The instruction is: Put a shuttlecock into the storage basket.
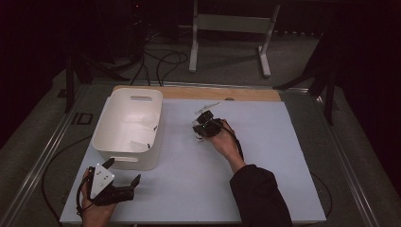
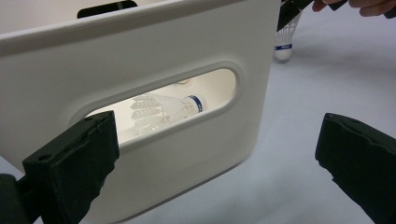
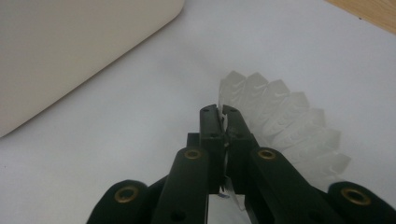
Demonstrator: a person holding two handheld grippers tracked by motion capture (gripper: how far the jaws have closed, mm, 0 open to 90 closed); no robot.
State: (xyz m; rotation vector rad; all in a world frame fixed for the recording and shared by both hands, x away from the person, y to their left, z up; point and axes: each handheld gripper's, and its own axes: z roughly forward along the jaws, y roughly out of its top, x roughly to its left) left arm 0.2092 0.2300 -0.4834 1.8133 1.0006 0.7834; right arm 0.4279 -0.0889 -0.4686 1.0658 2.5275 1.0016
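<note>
Right gripper (image 3: pixel 223 112) fingers clamped on shuttlecock (image 3: pixel 289 126) skirt, seemingly; light, crushable feathers, cork safer. Left gripper (image 2: pixel 215 163) fingers wide, empty.

White shuttlecock (image 3: pixel 289 121) with blue band, white bin (image 1: pixel 127 127), pale blue table (image 1: pixel 265 142).

smooth matt white plastic bin (image 1: pixel 124 156); translucent plastic-feathered shuttlecock (image 3: pixel 289 126); matt black tongs (image 3: pixel 223 122); wooden table edge (image 1: pixel 246 93).

Your left gripper (image 1: pixel 124 176) faces the white bin (image 1: pixel 126 127) wall, blocking it ahead. To your right, the table (image 1: pixel 265 156) lies open.
</note>
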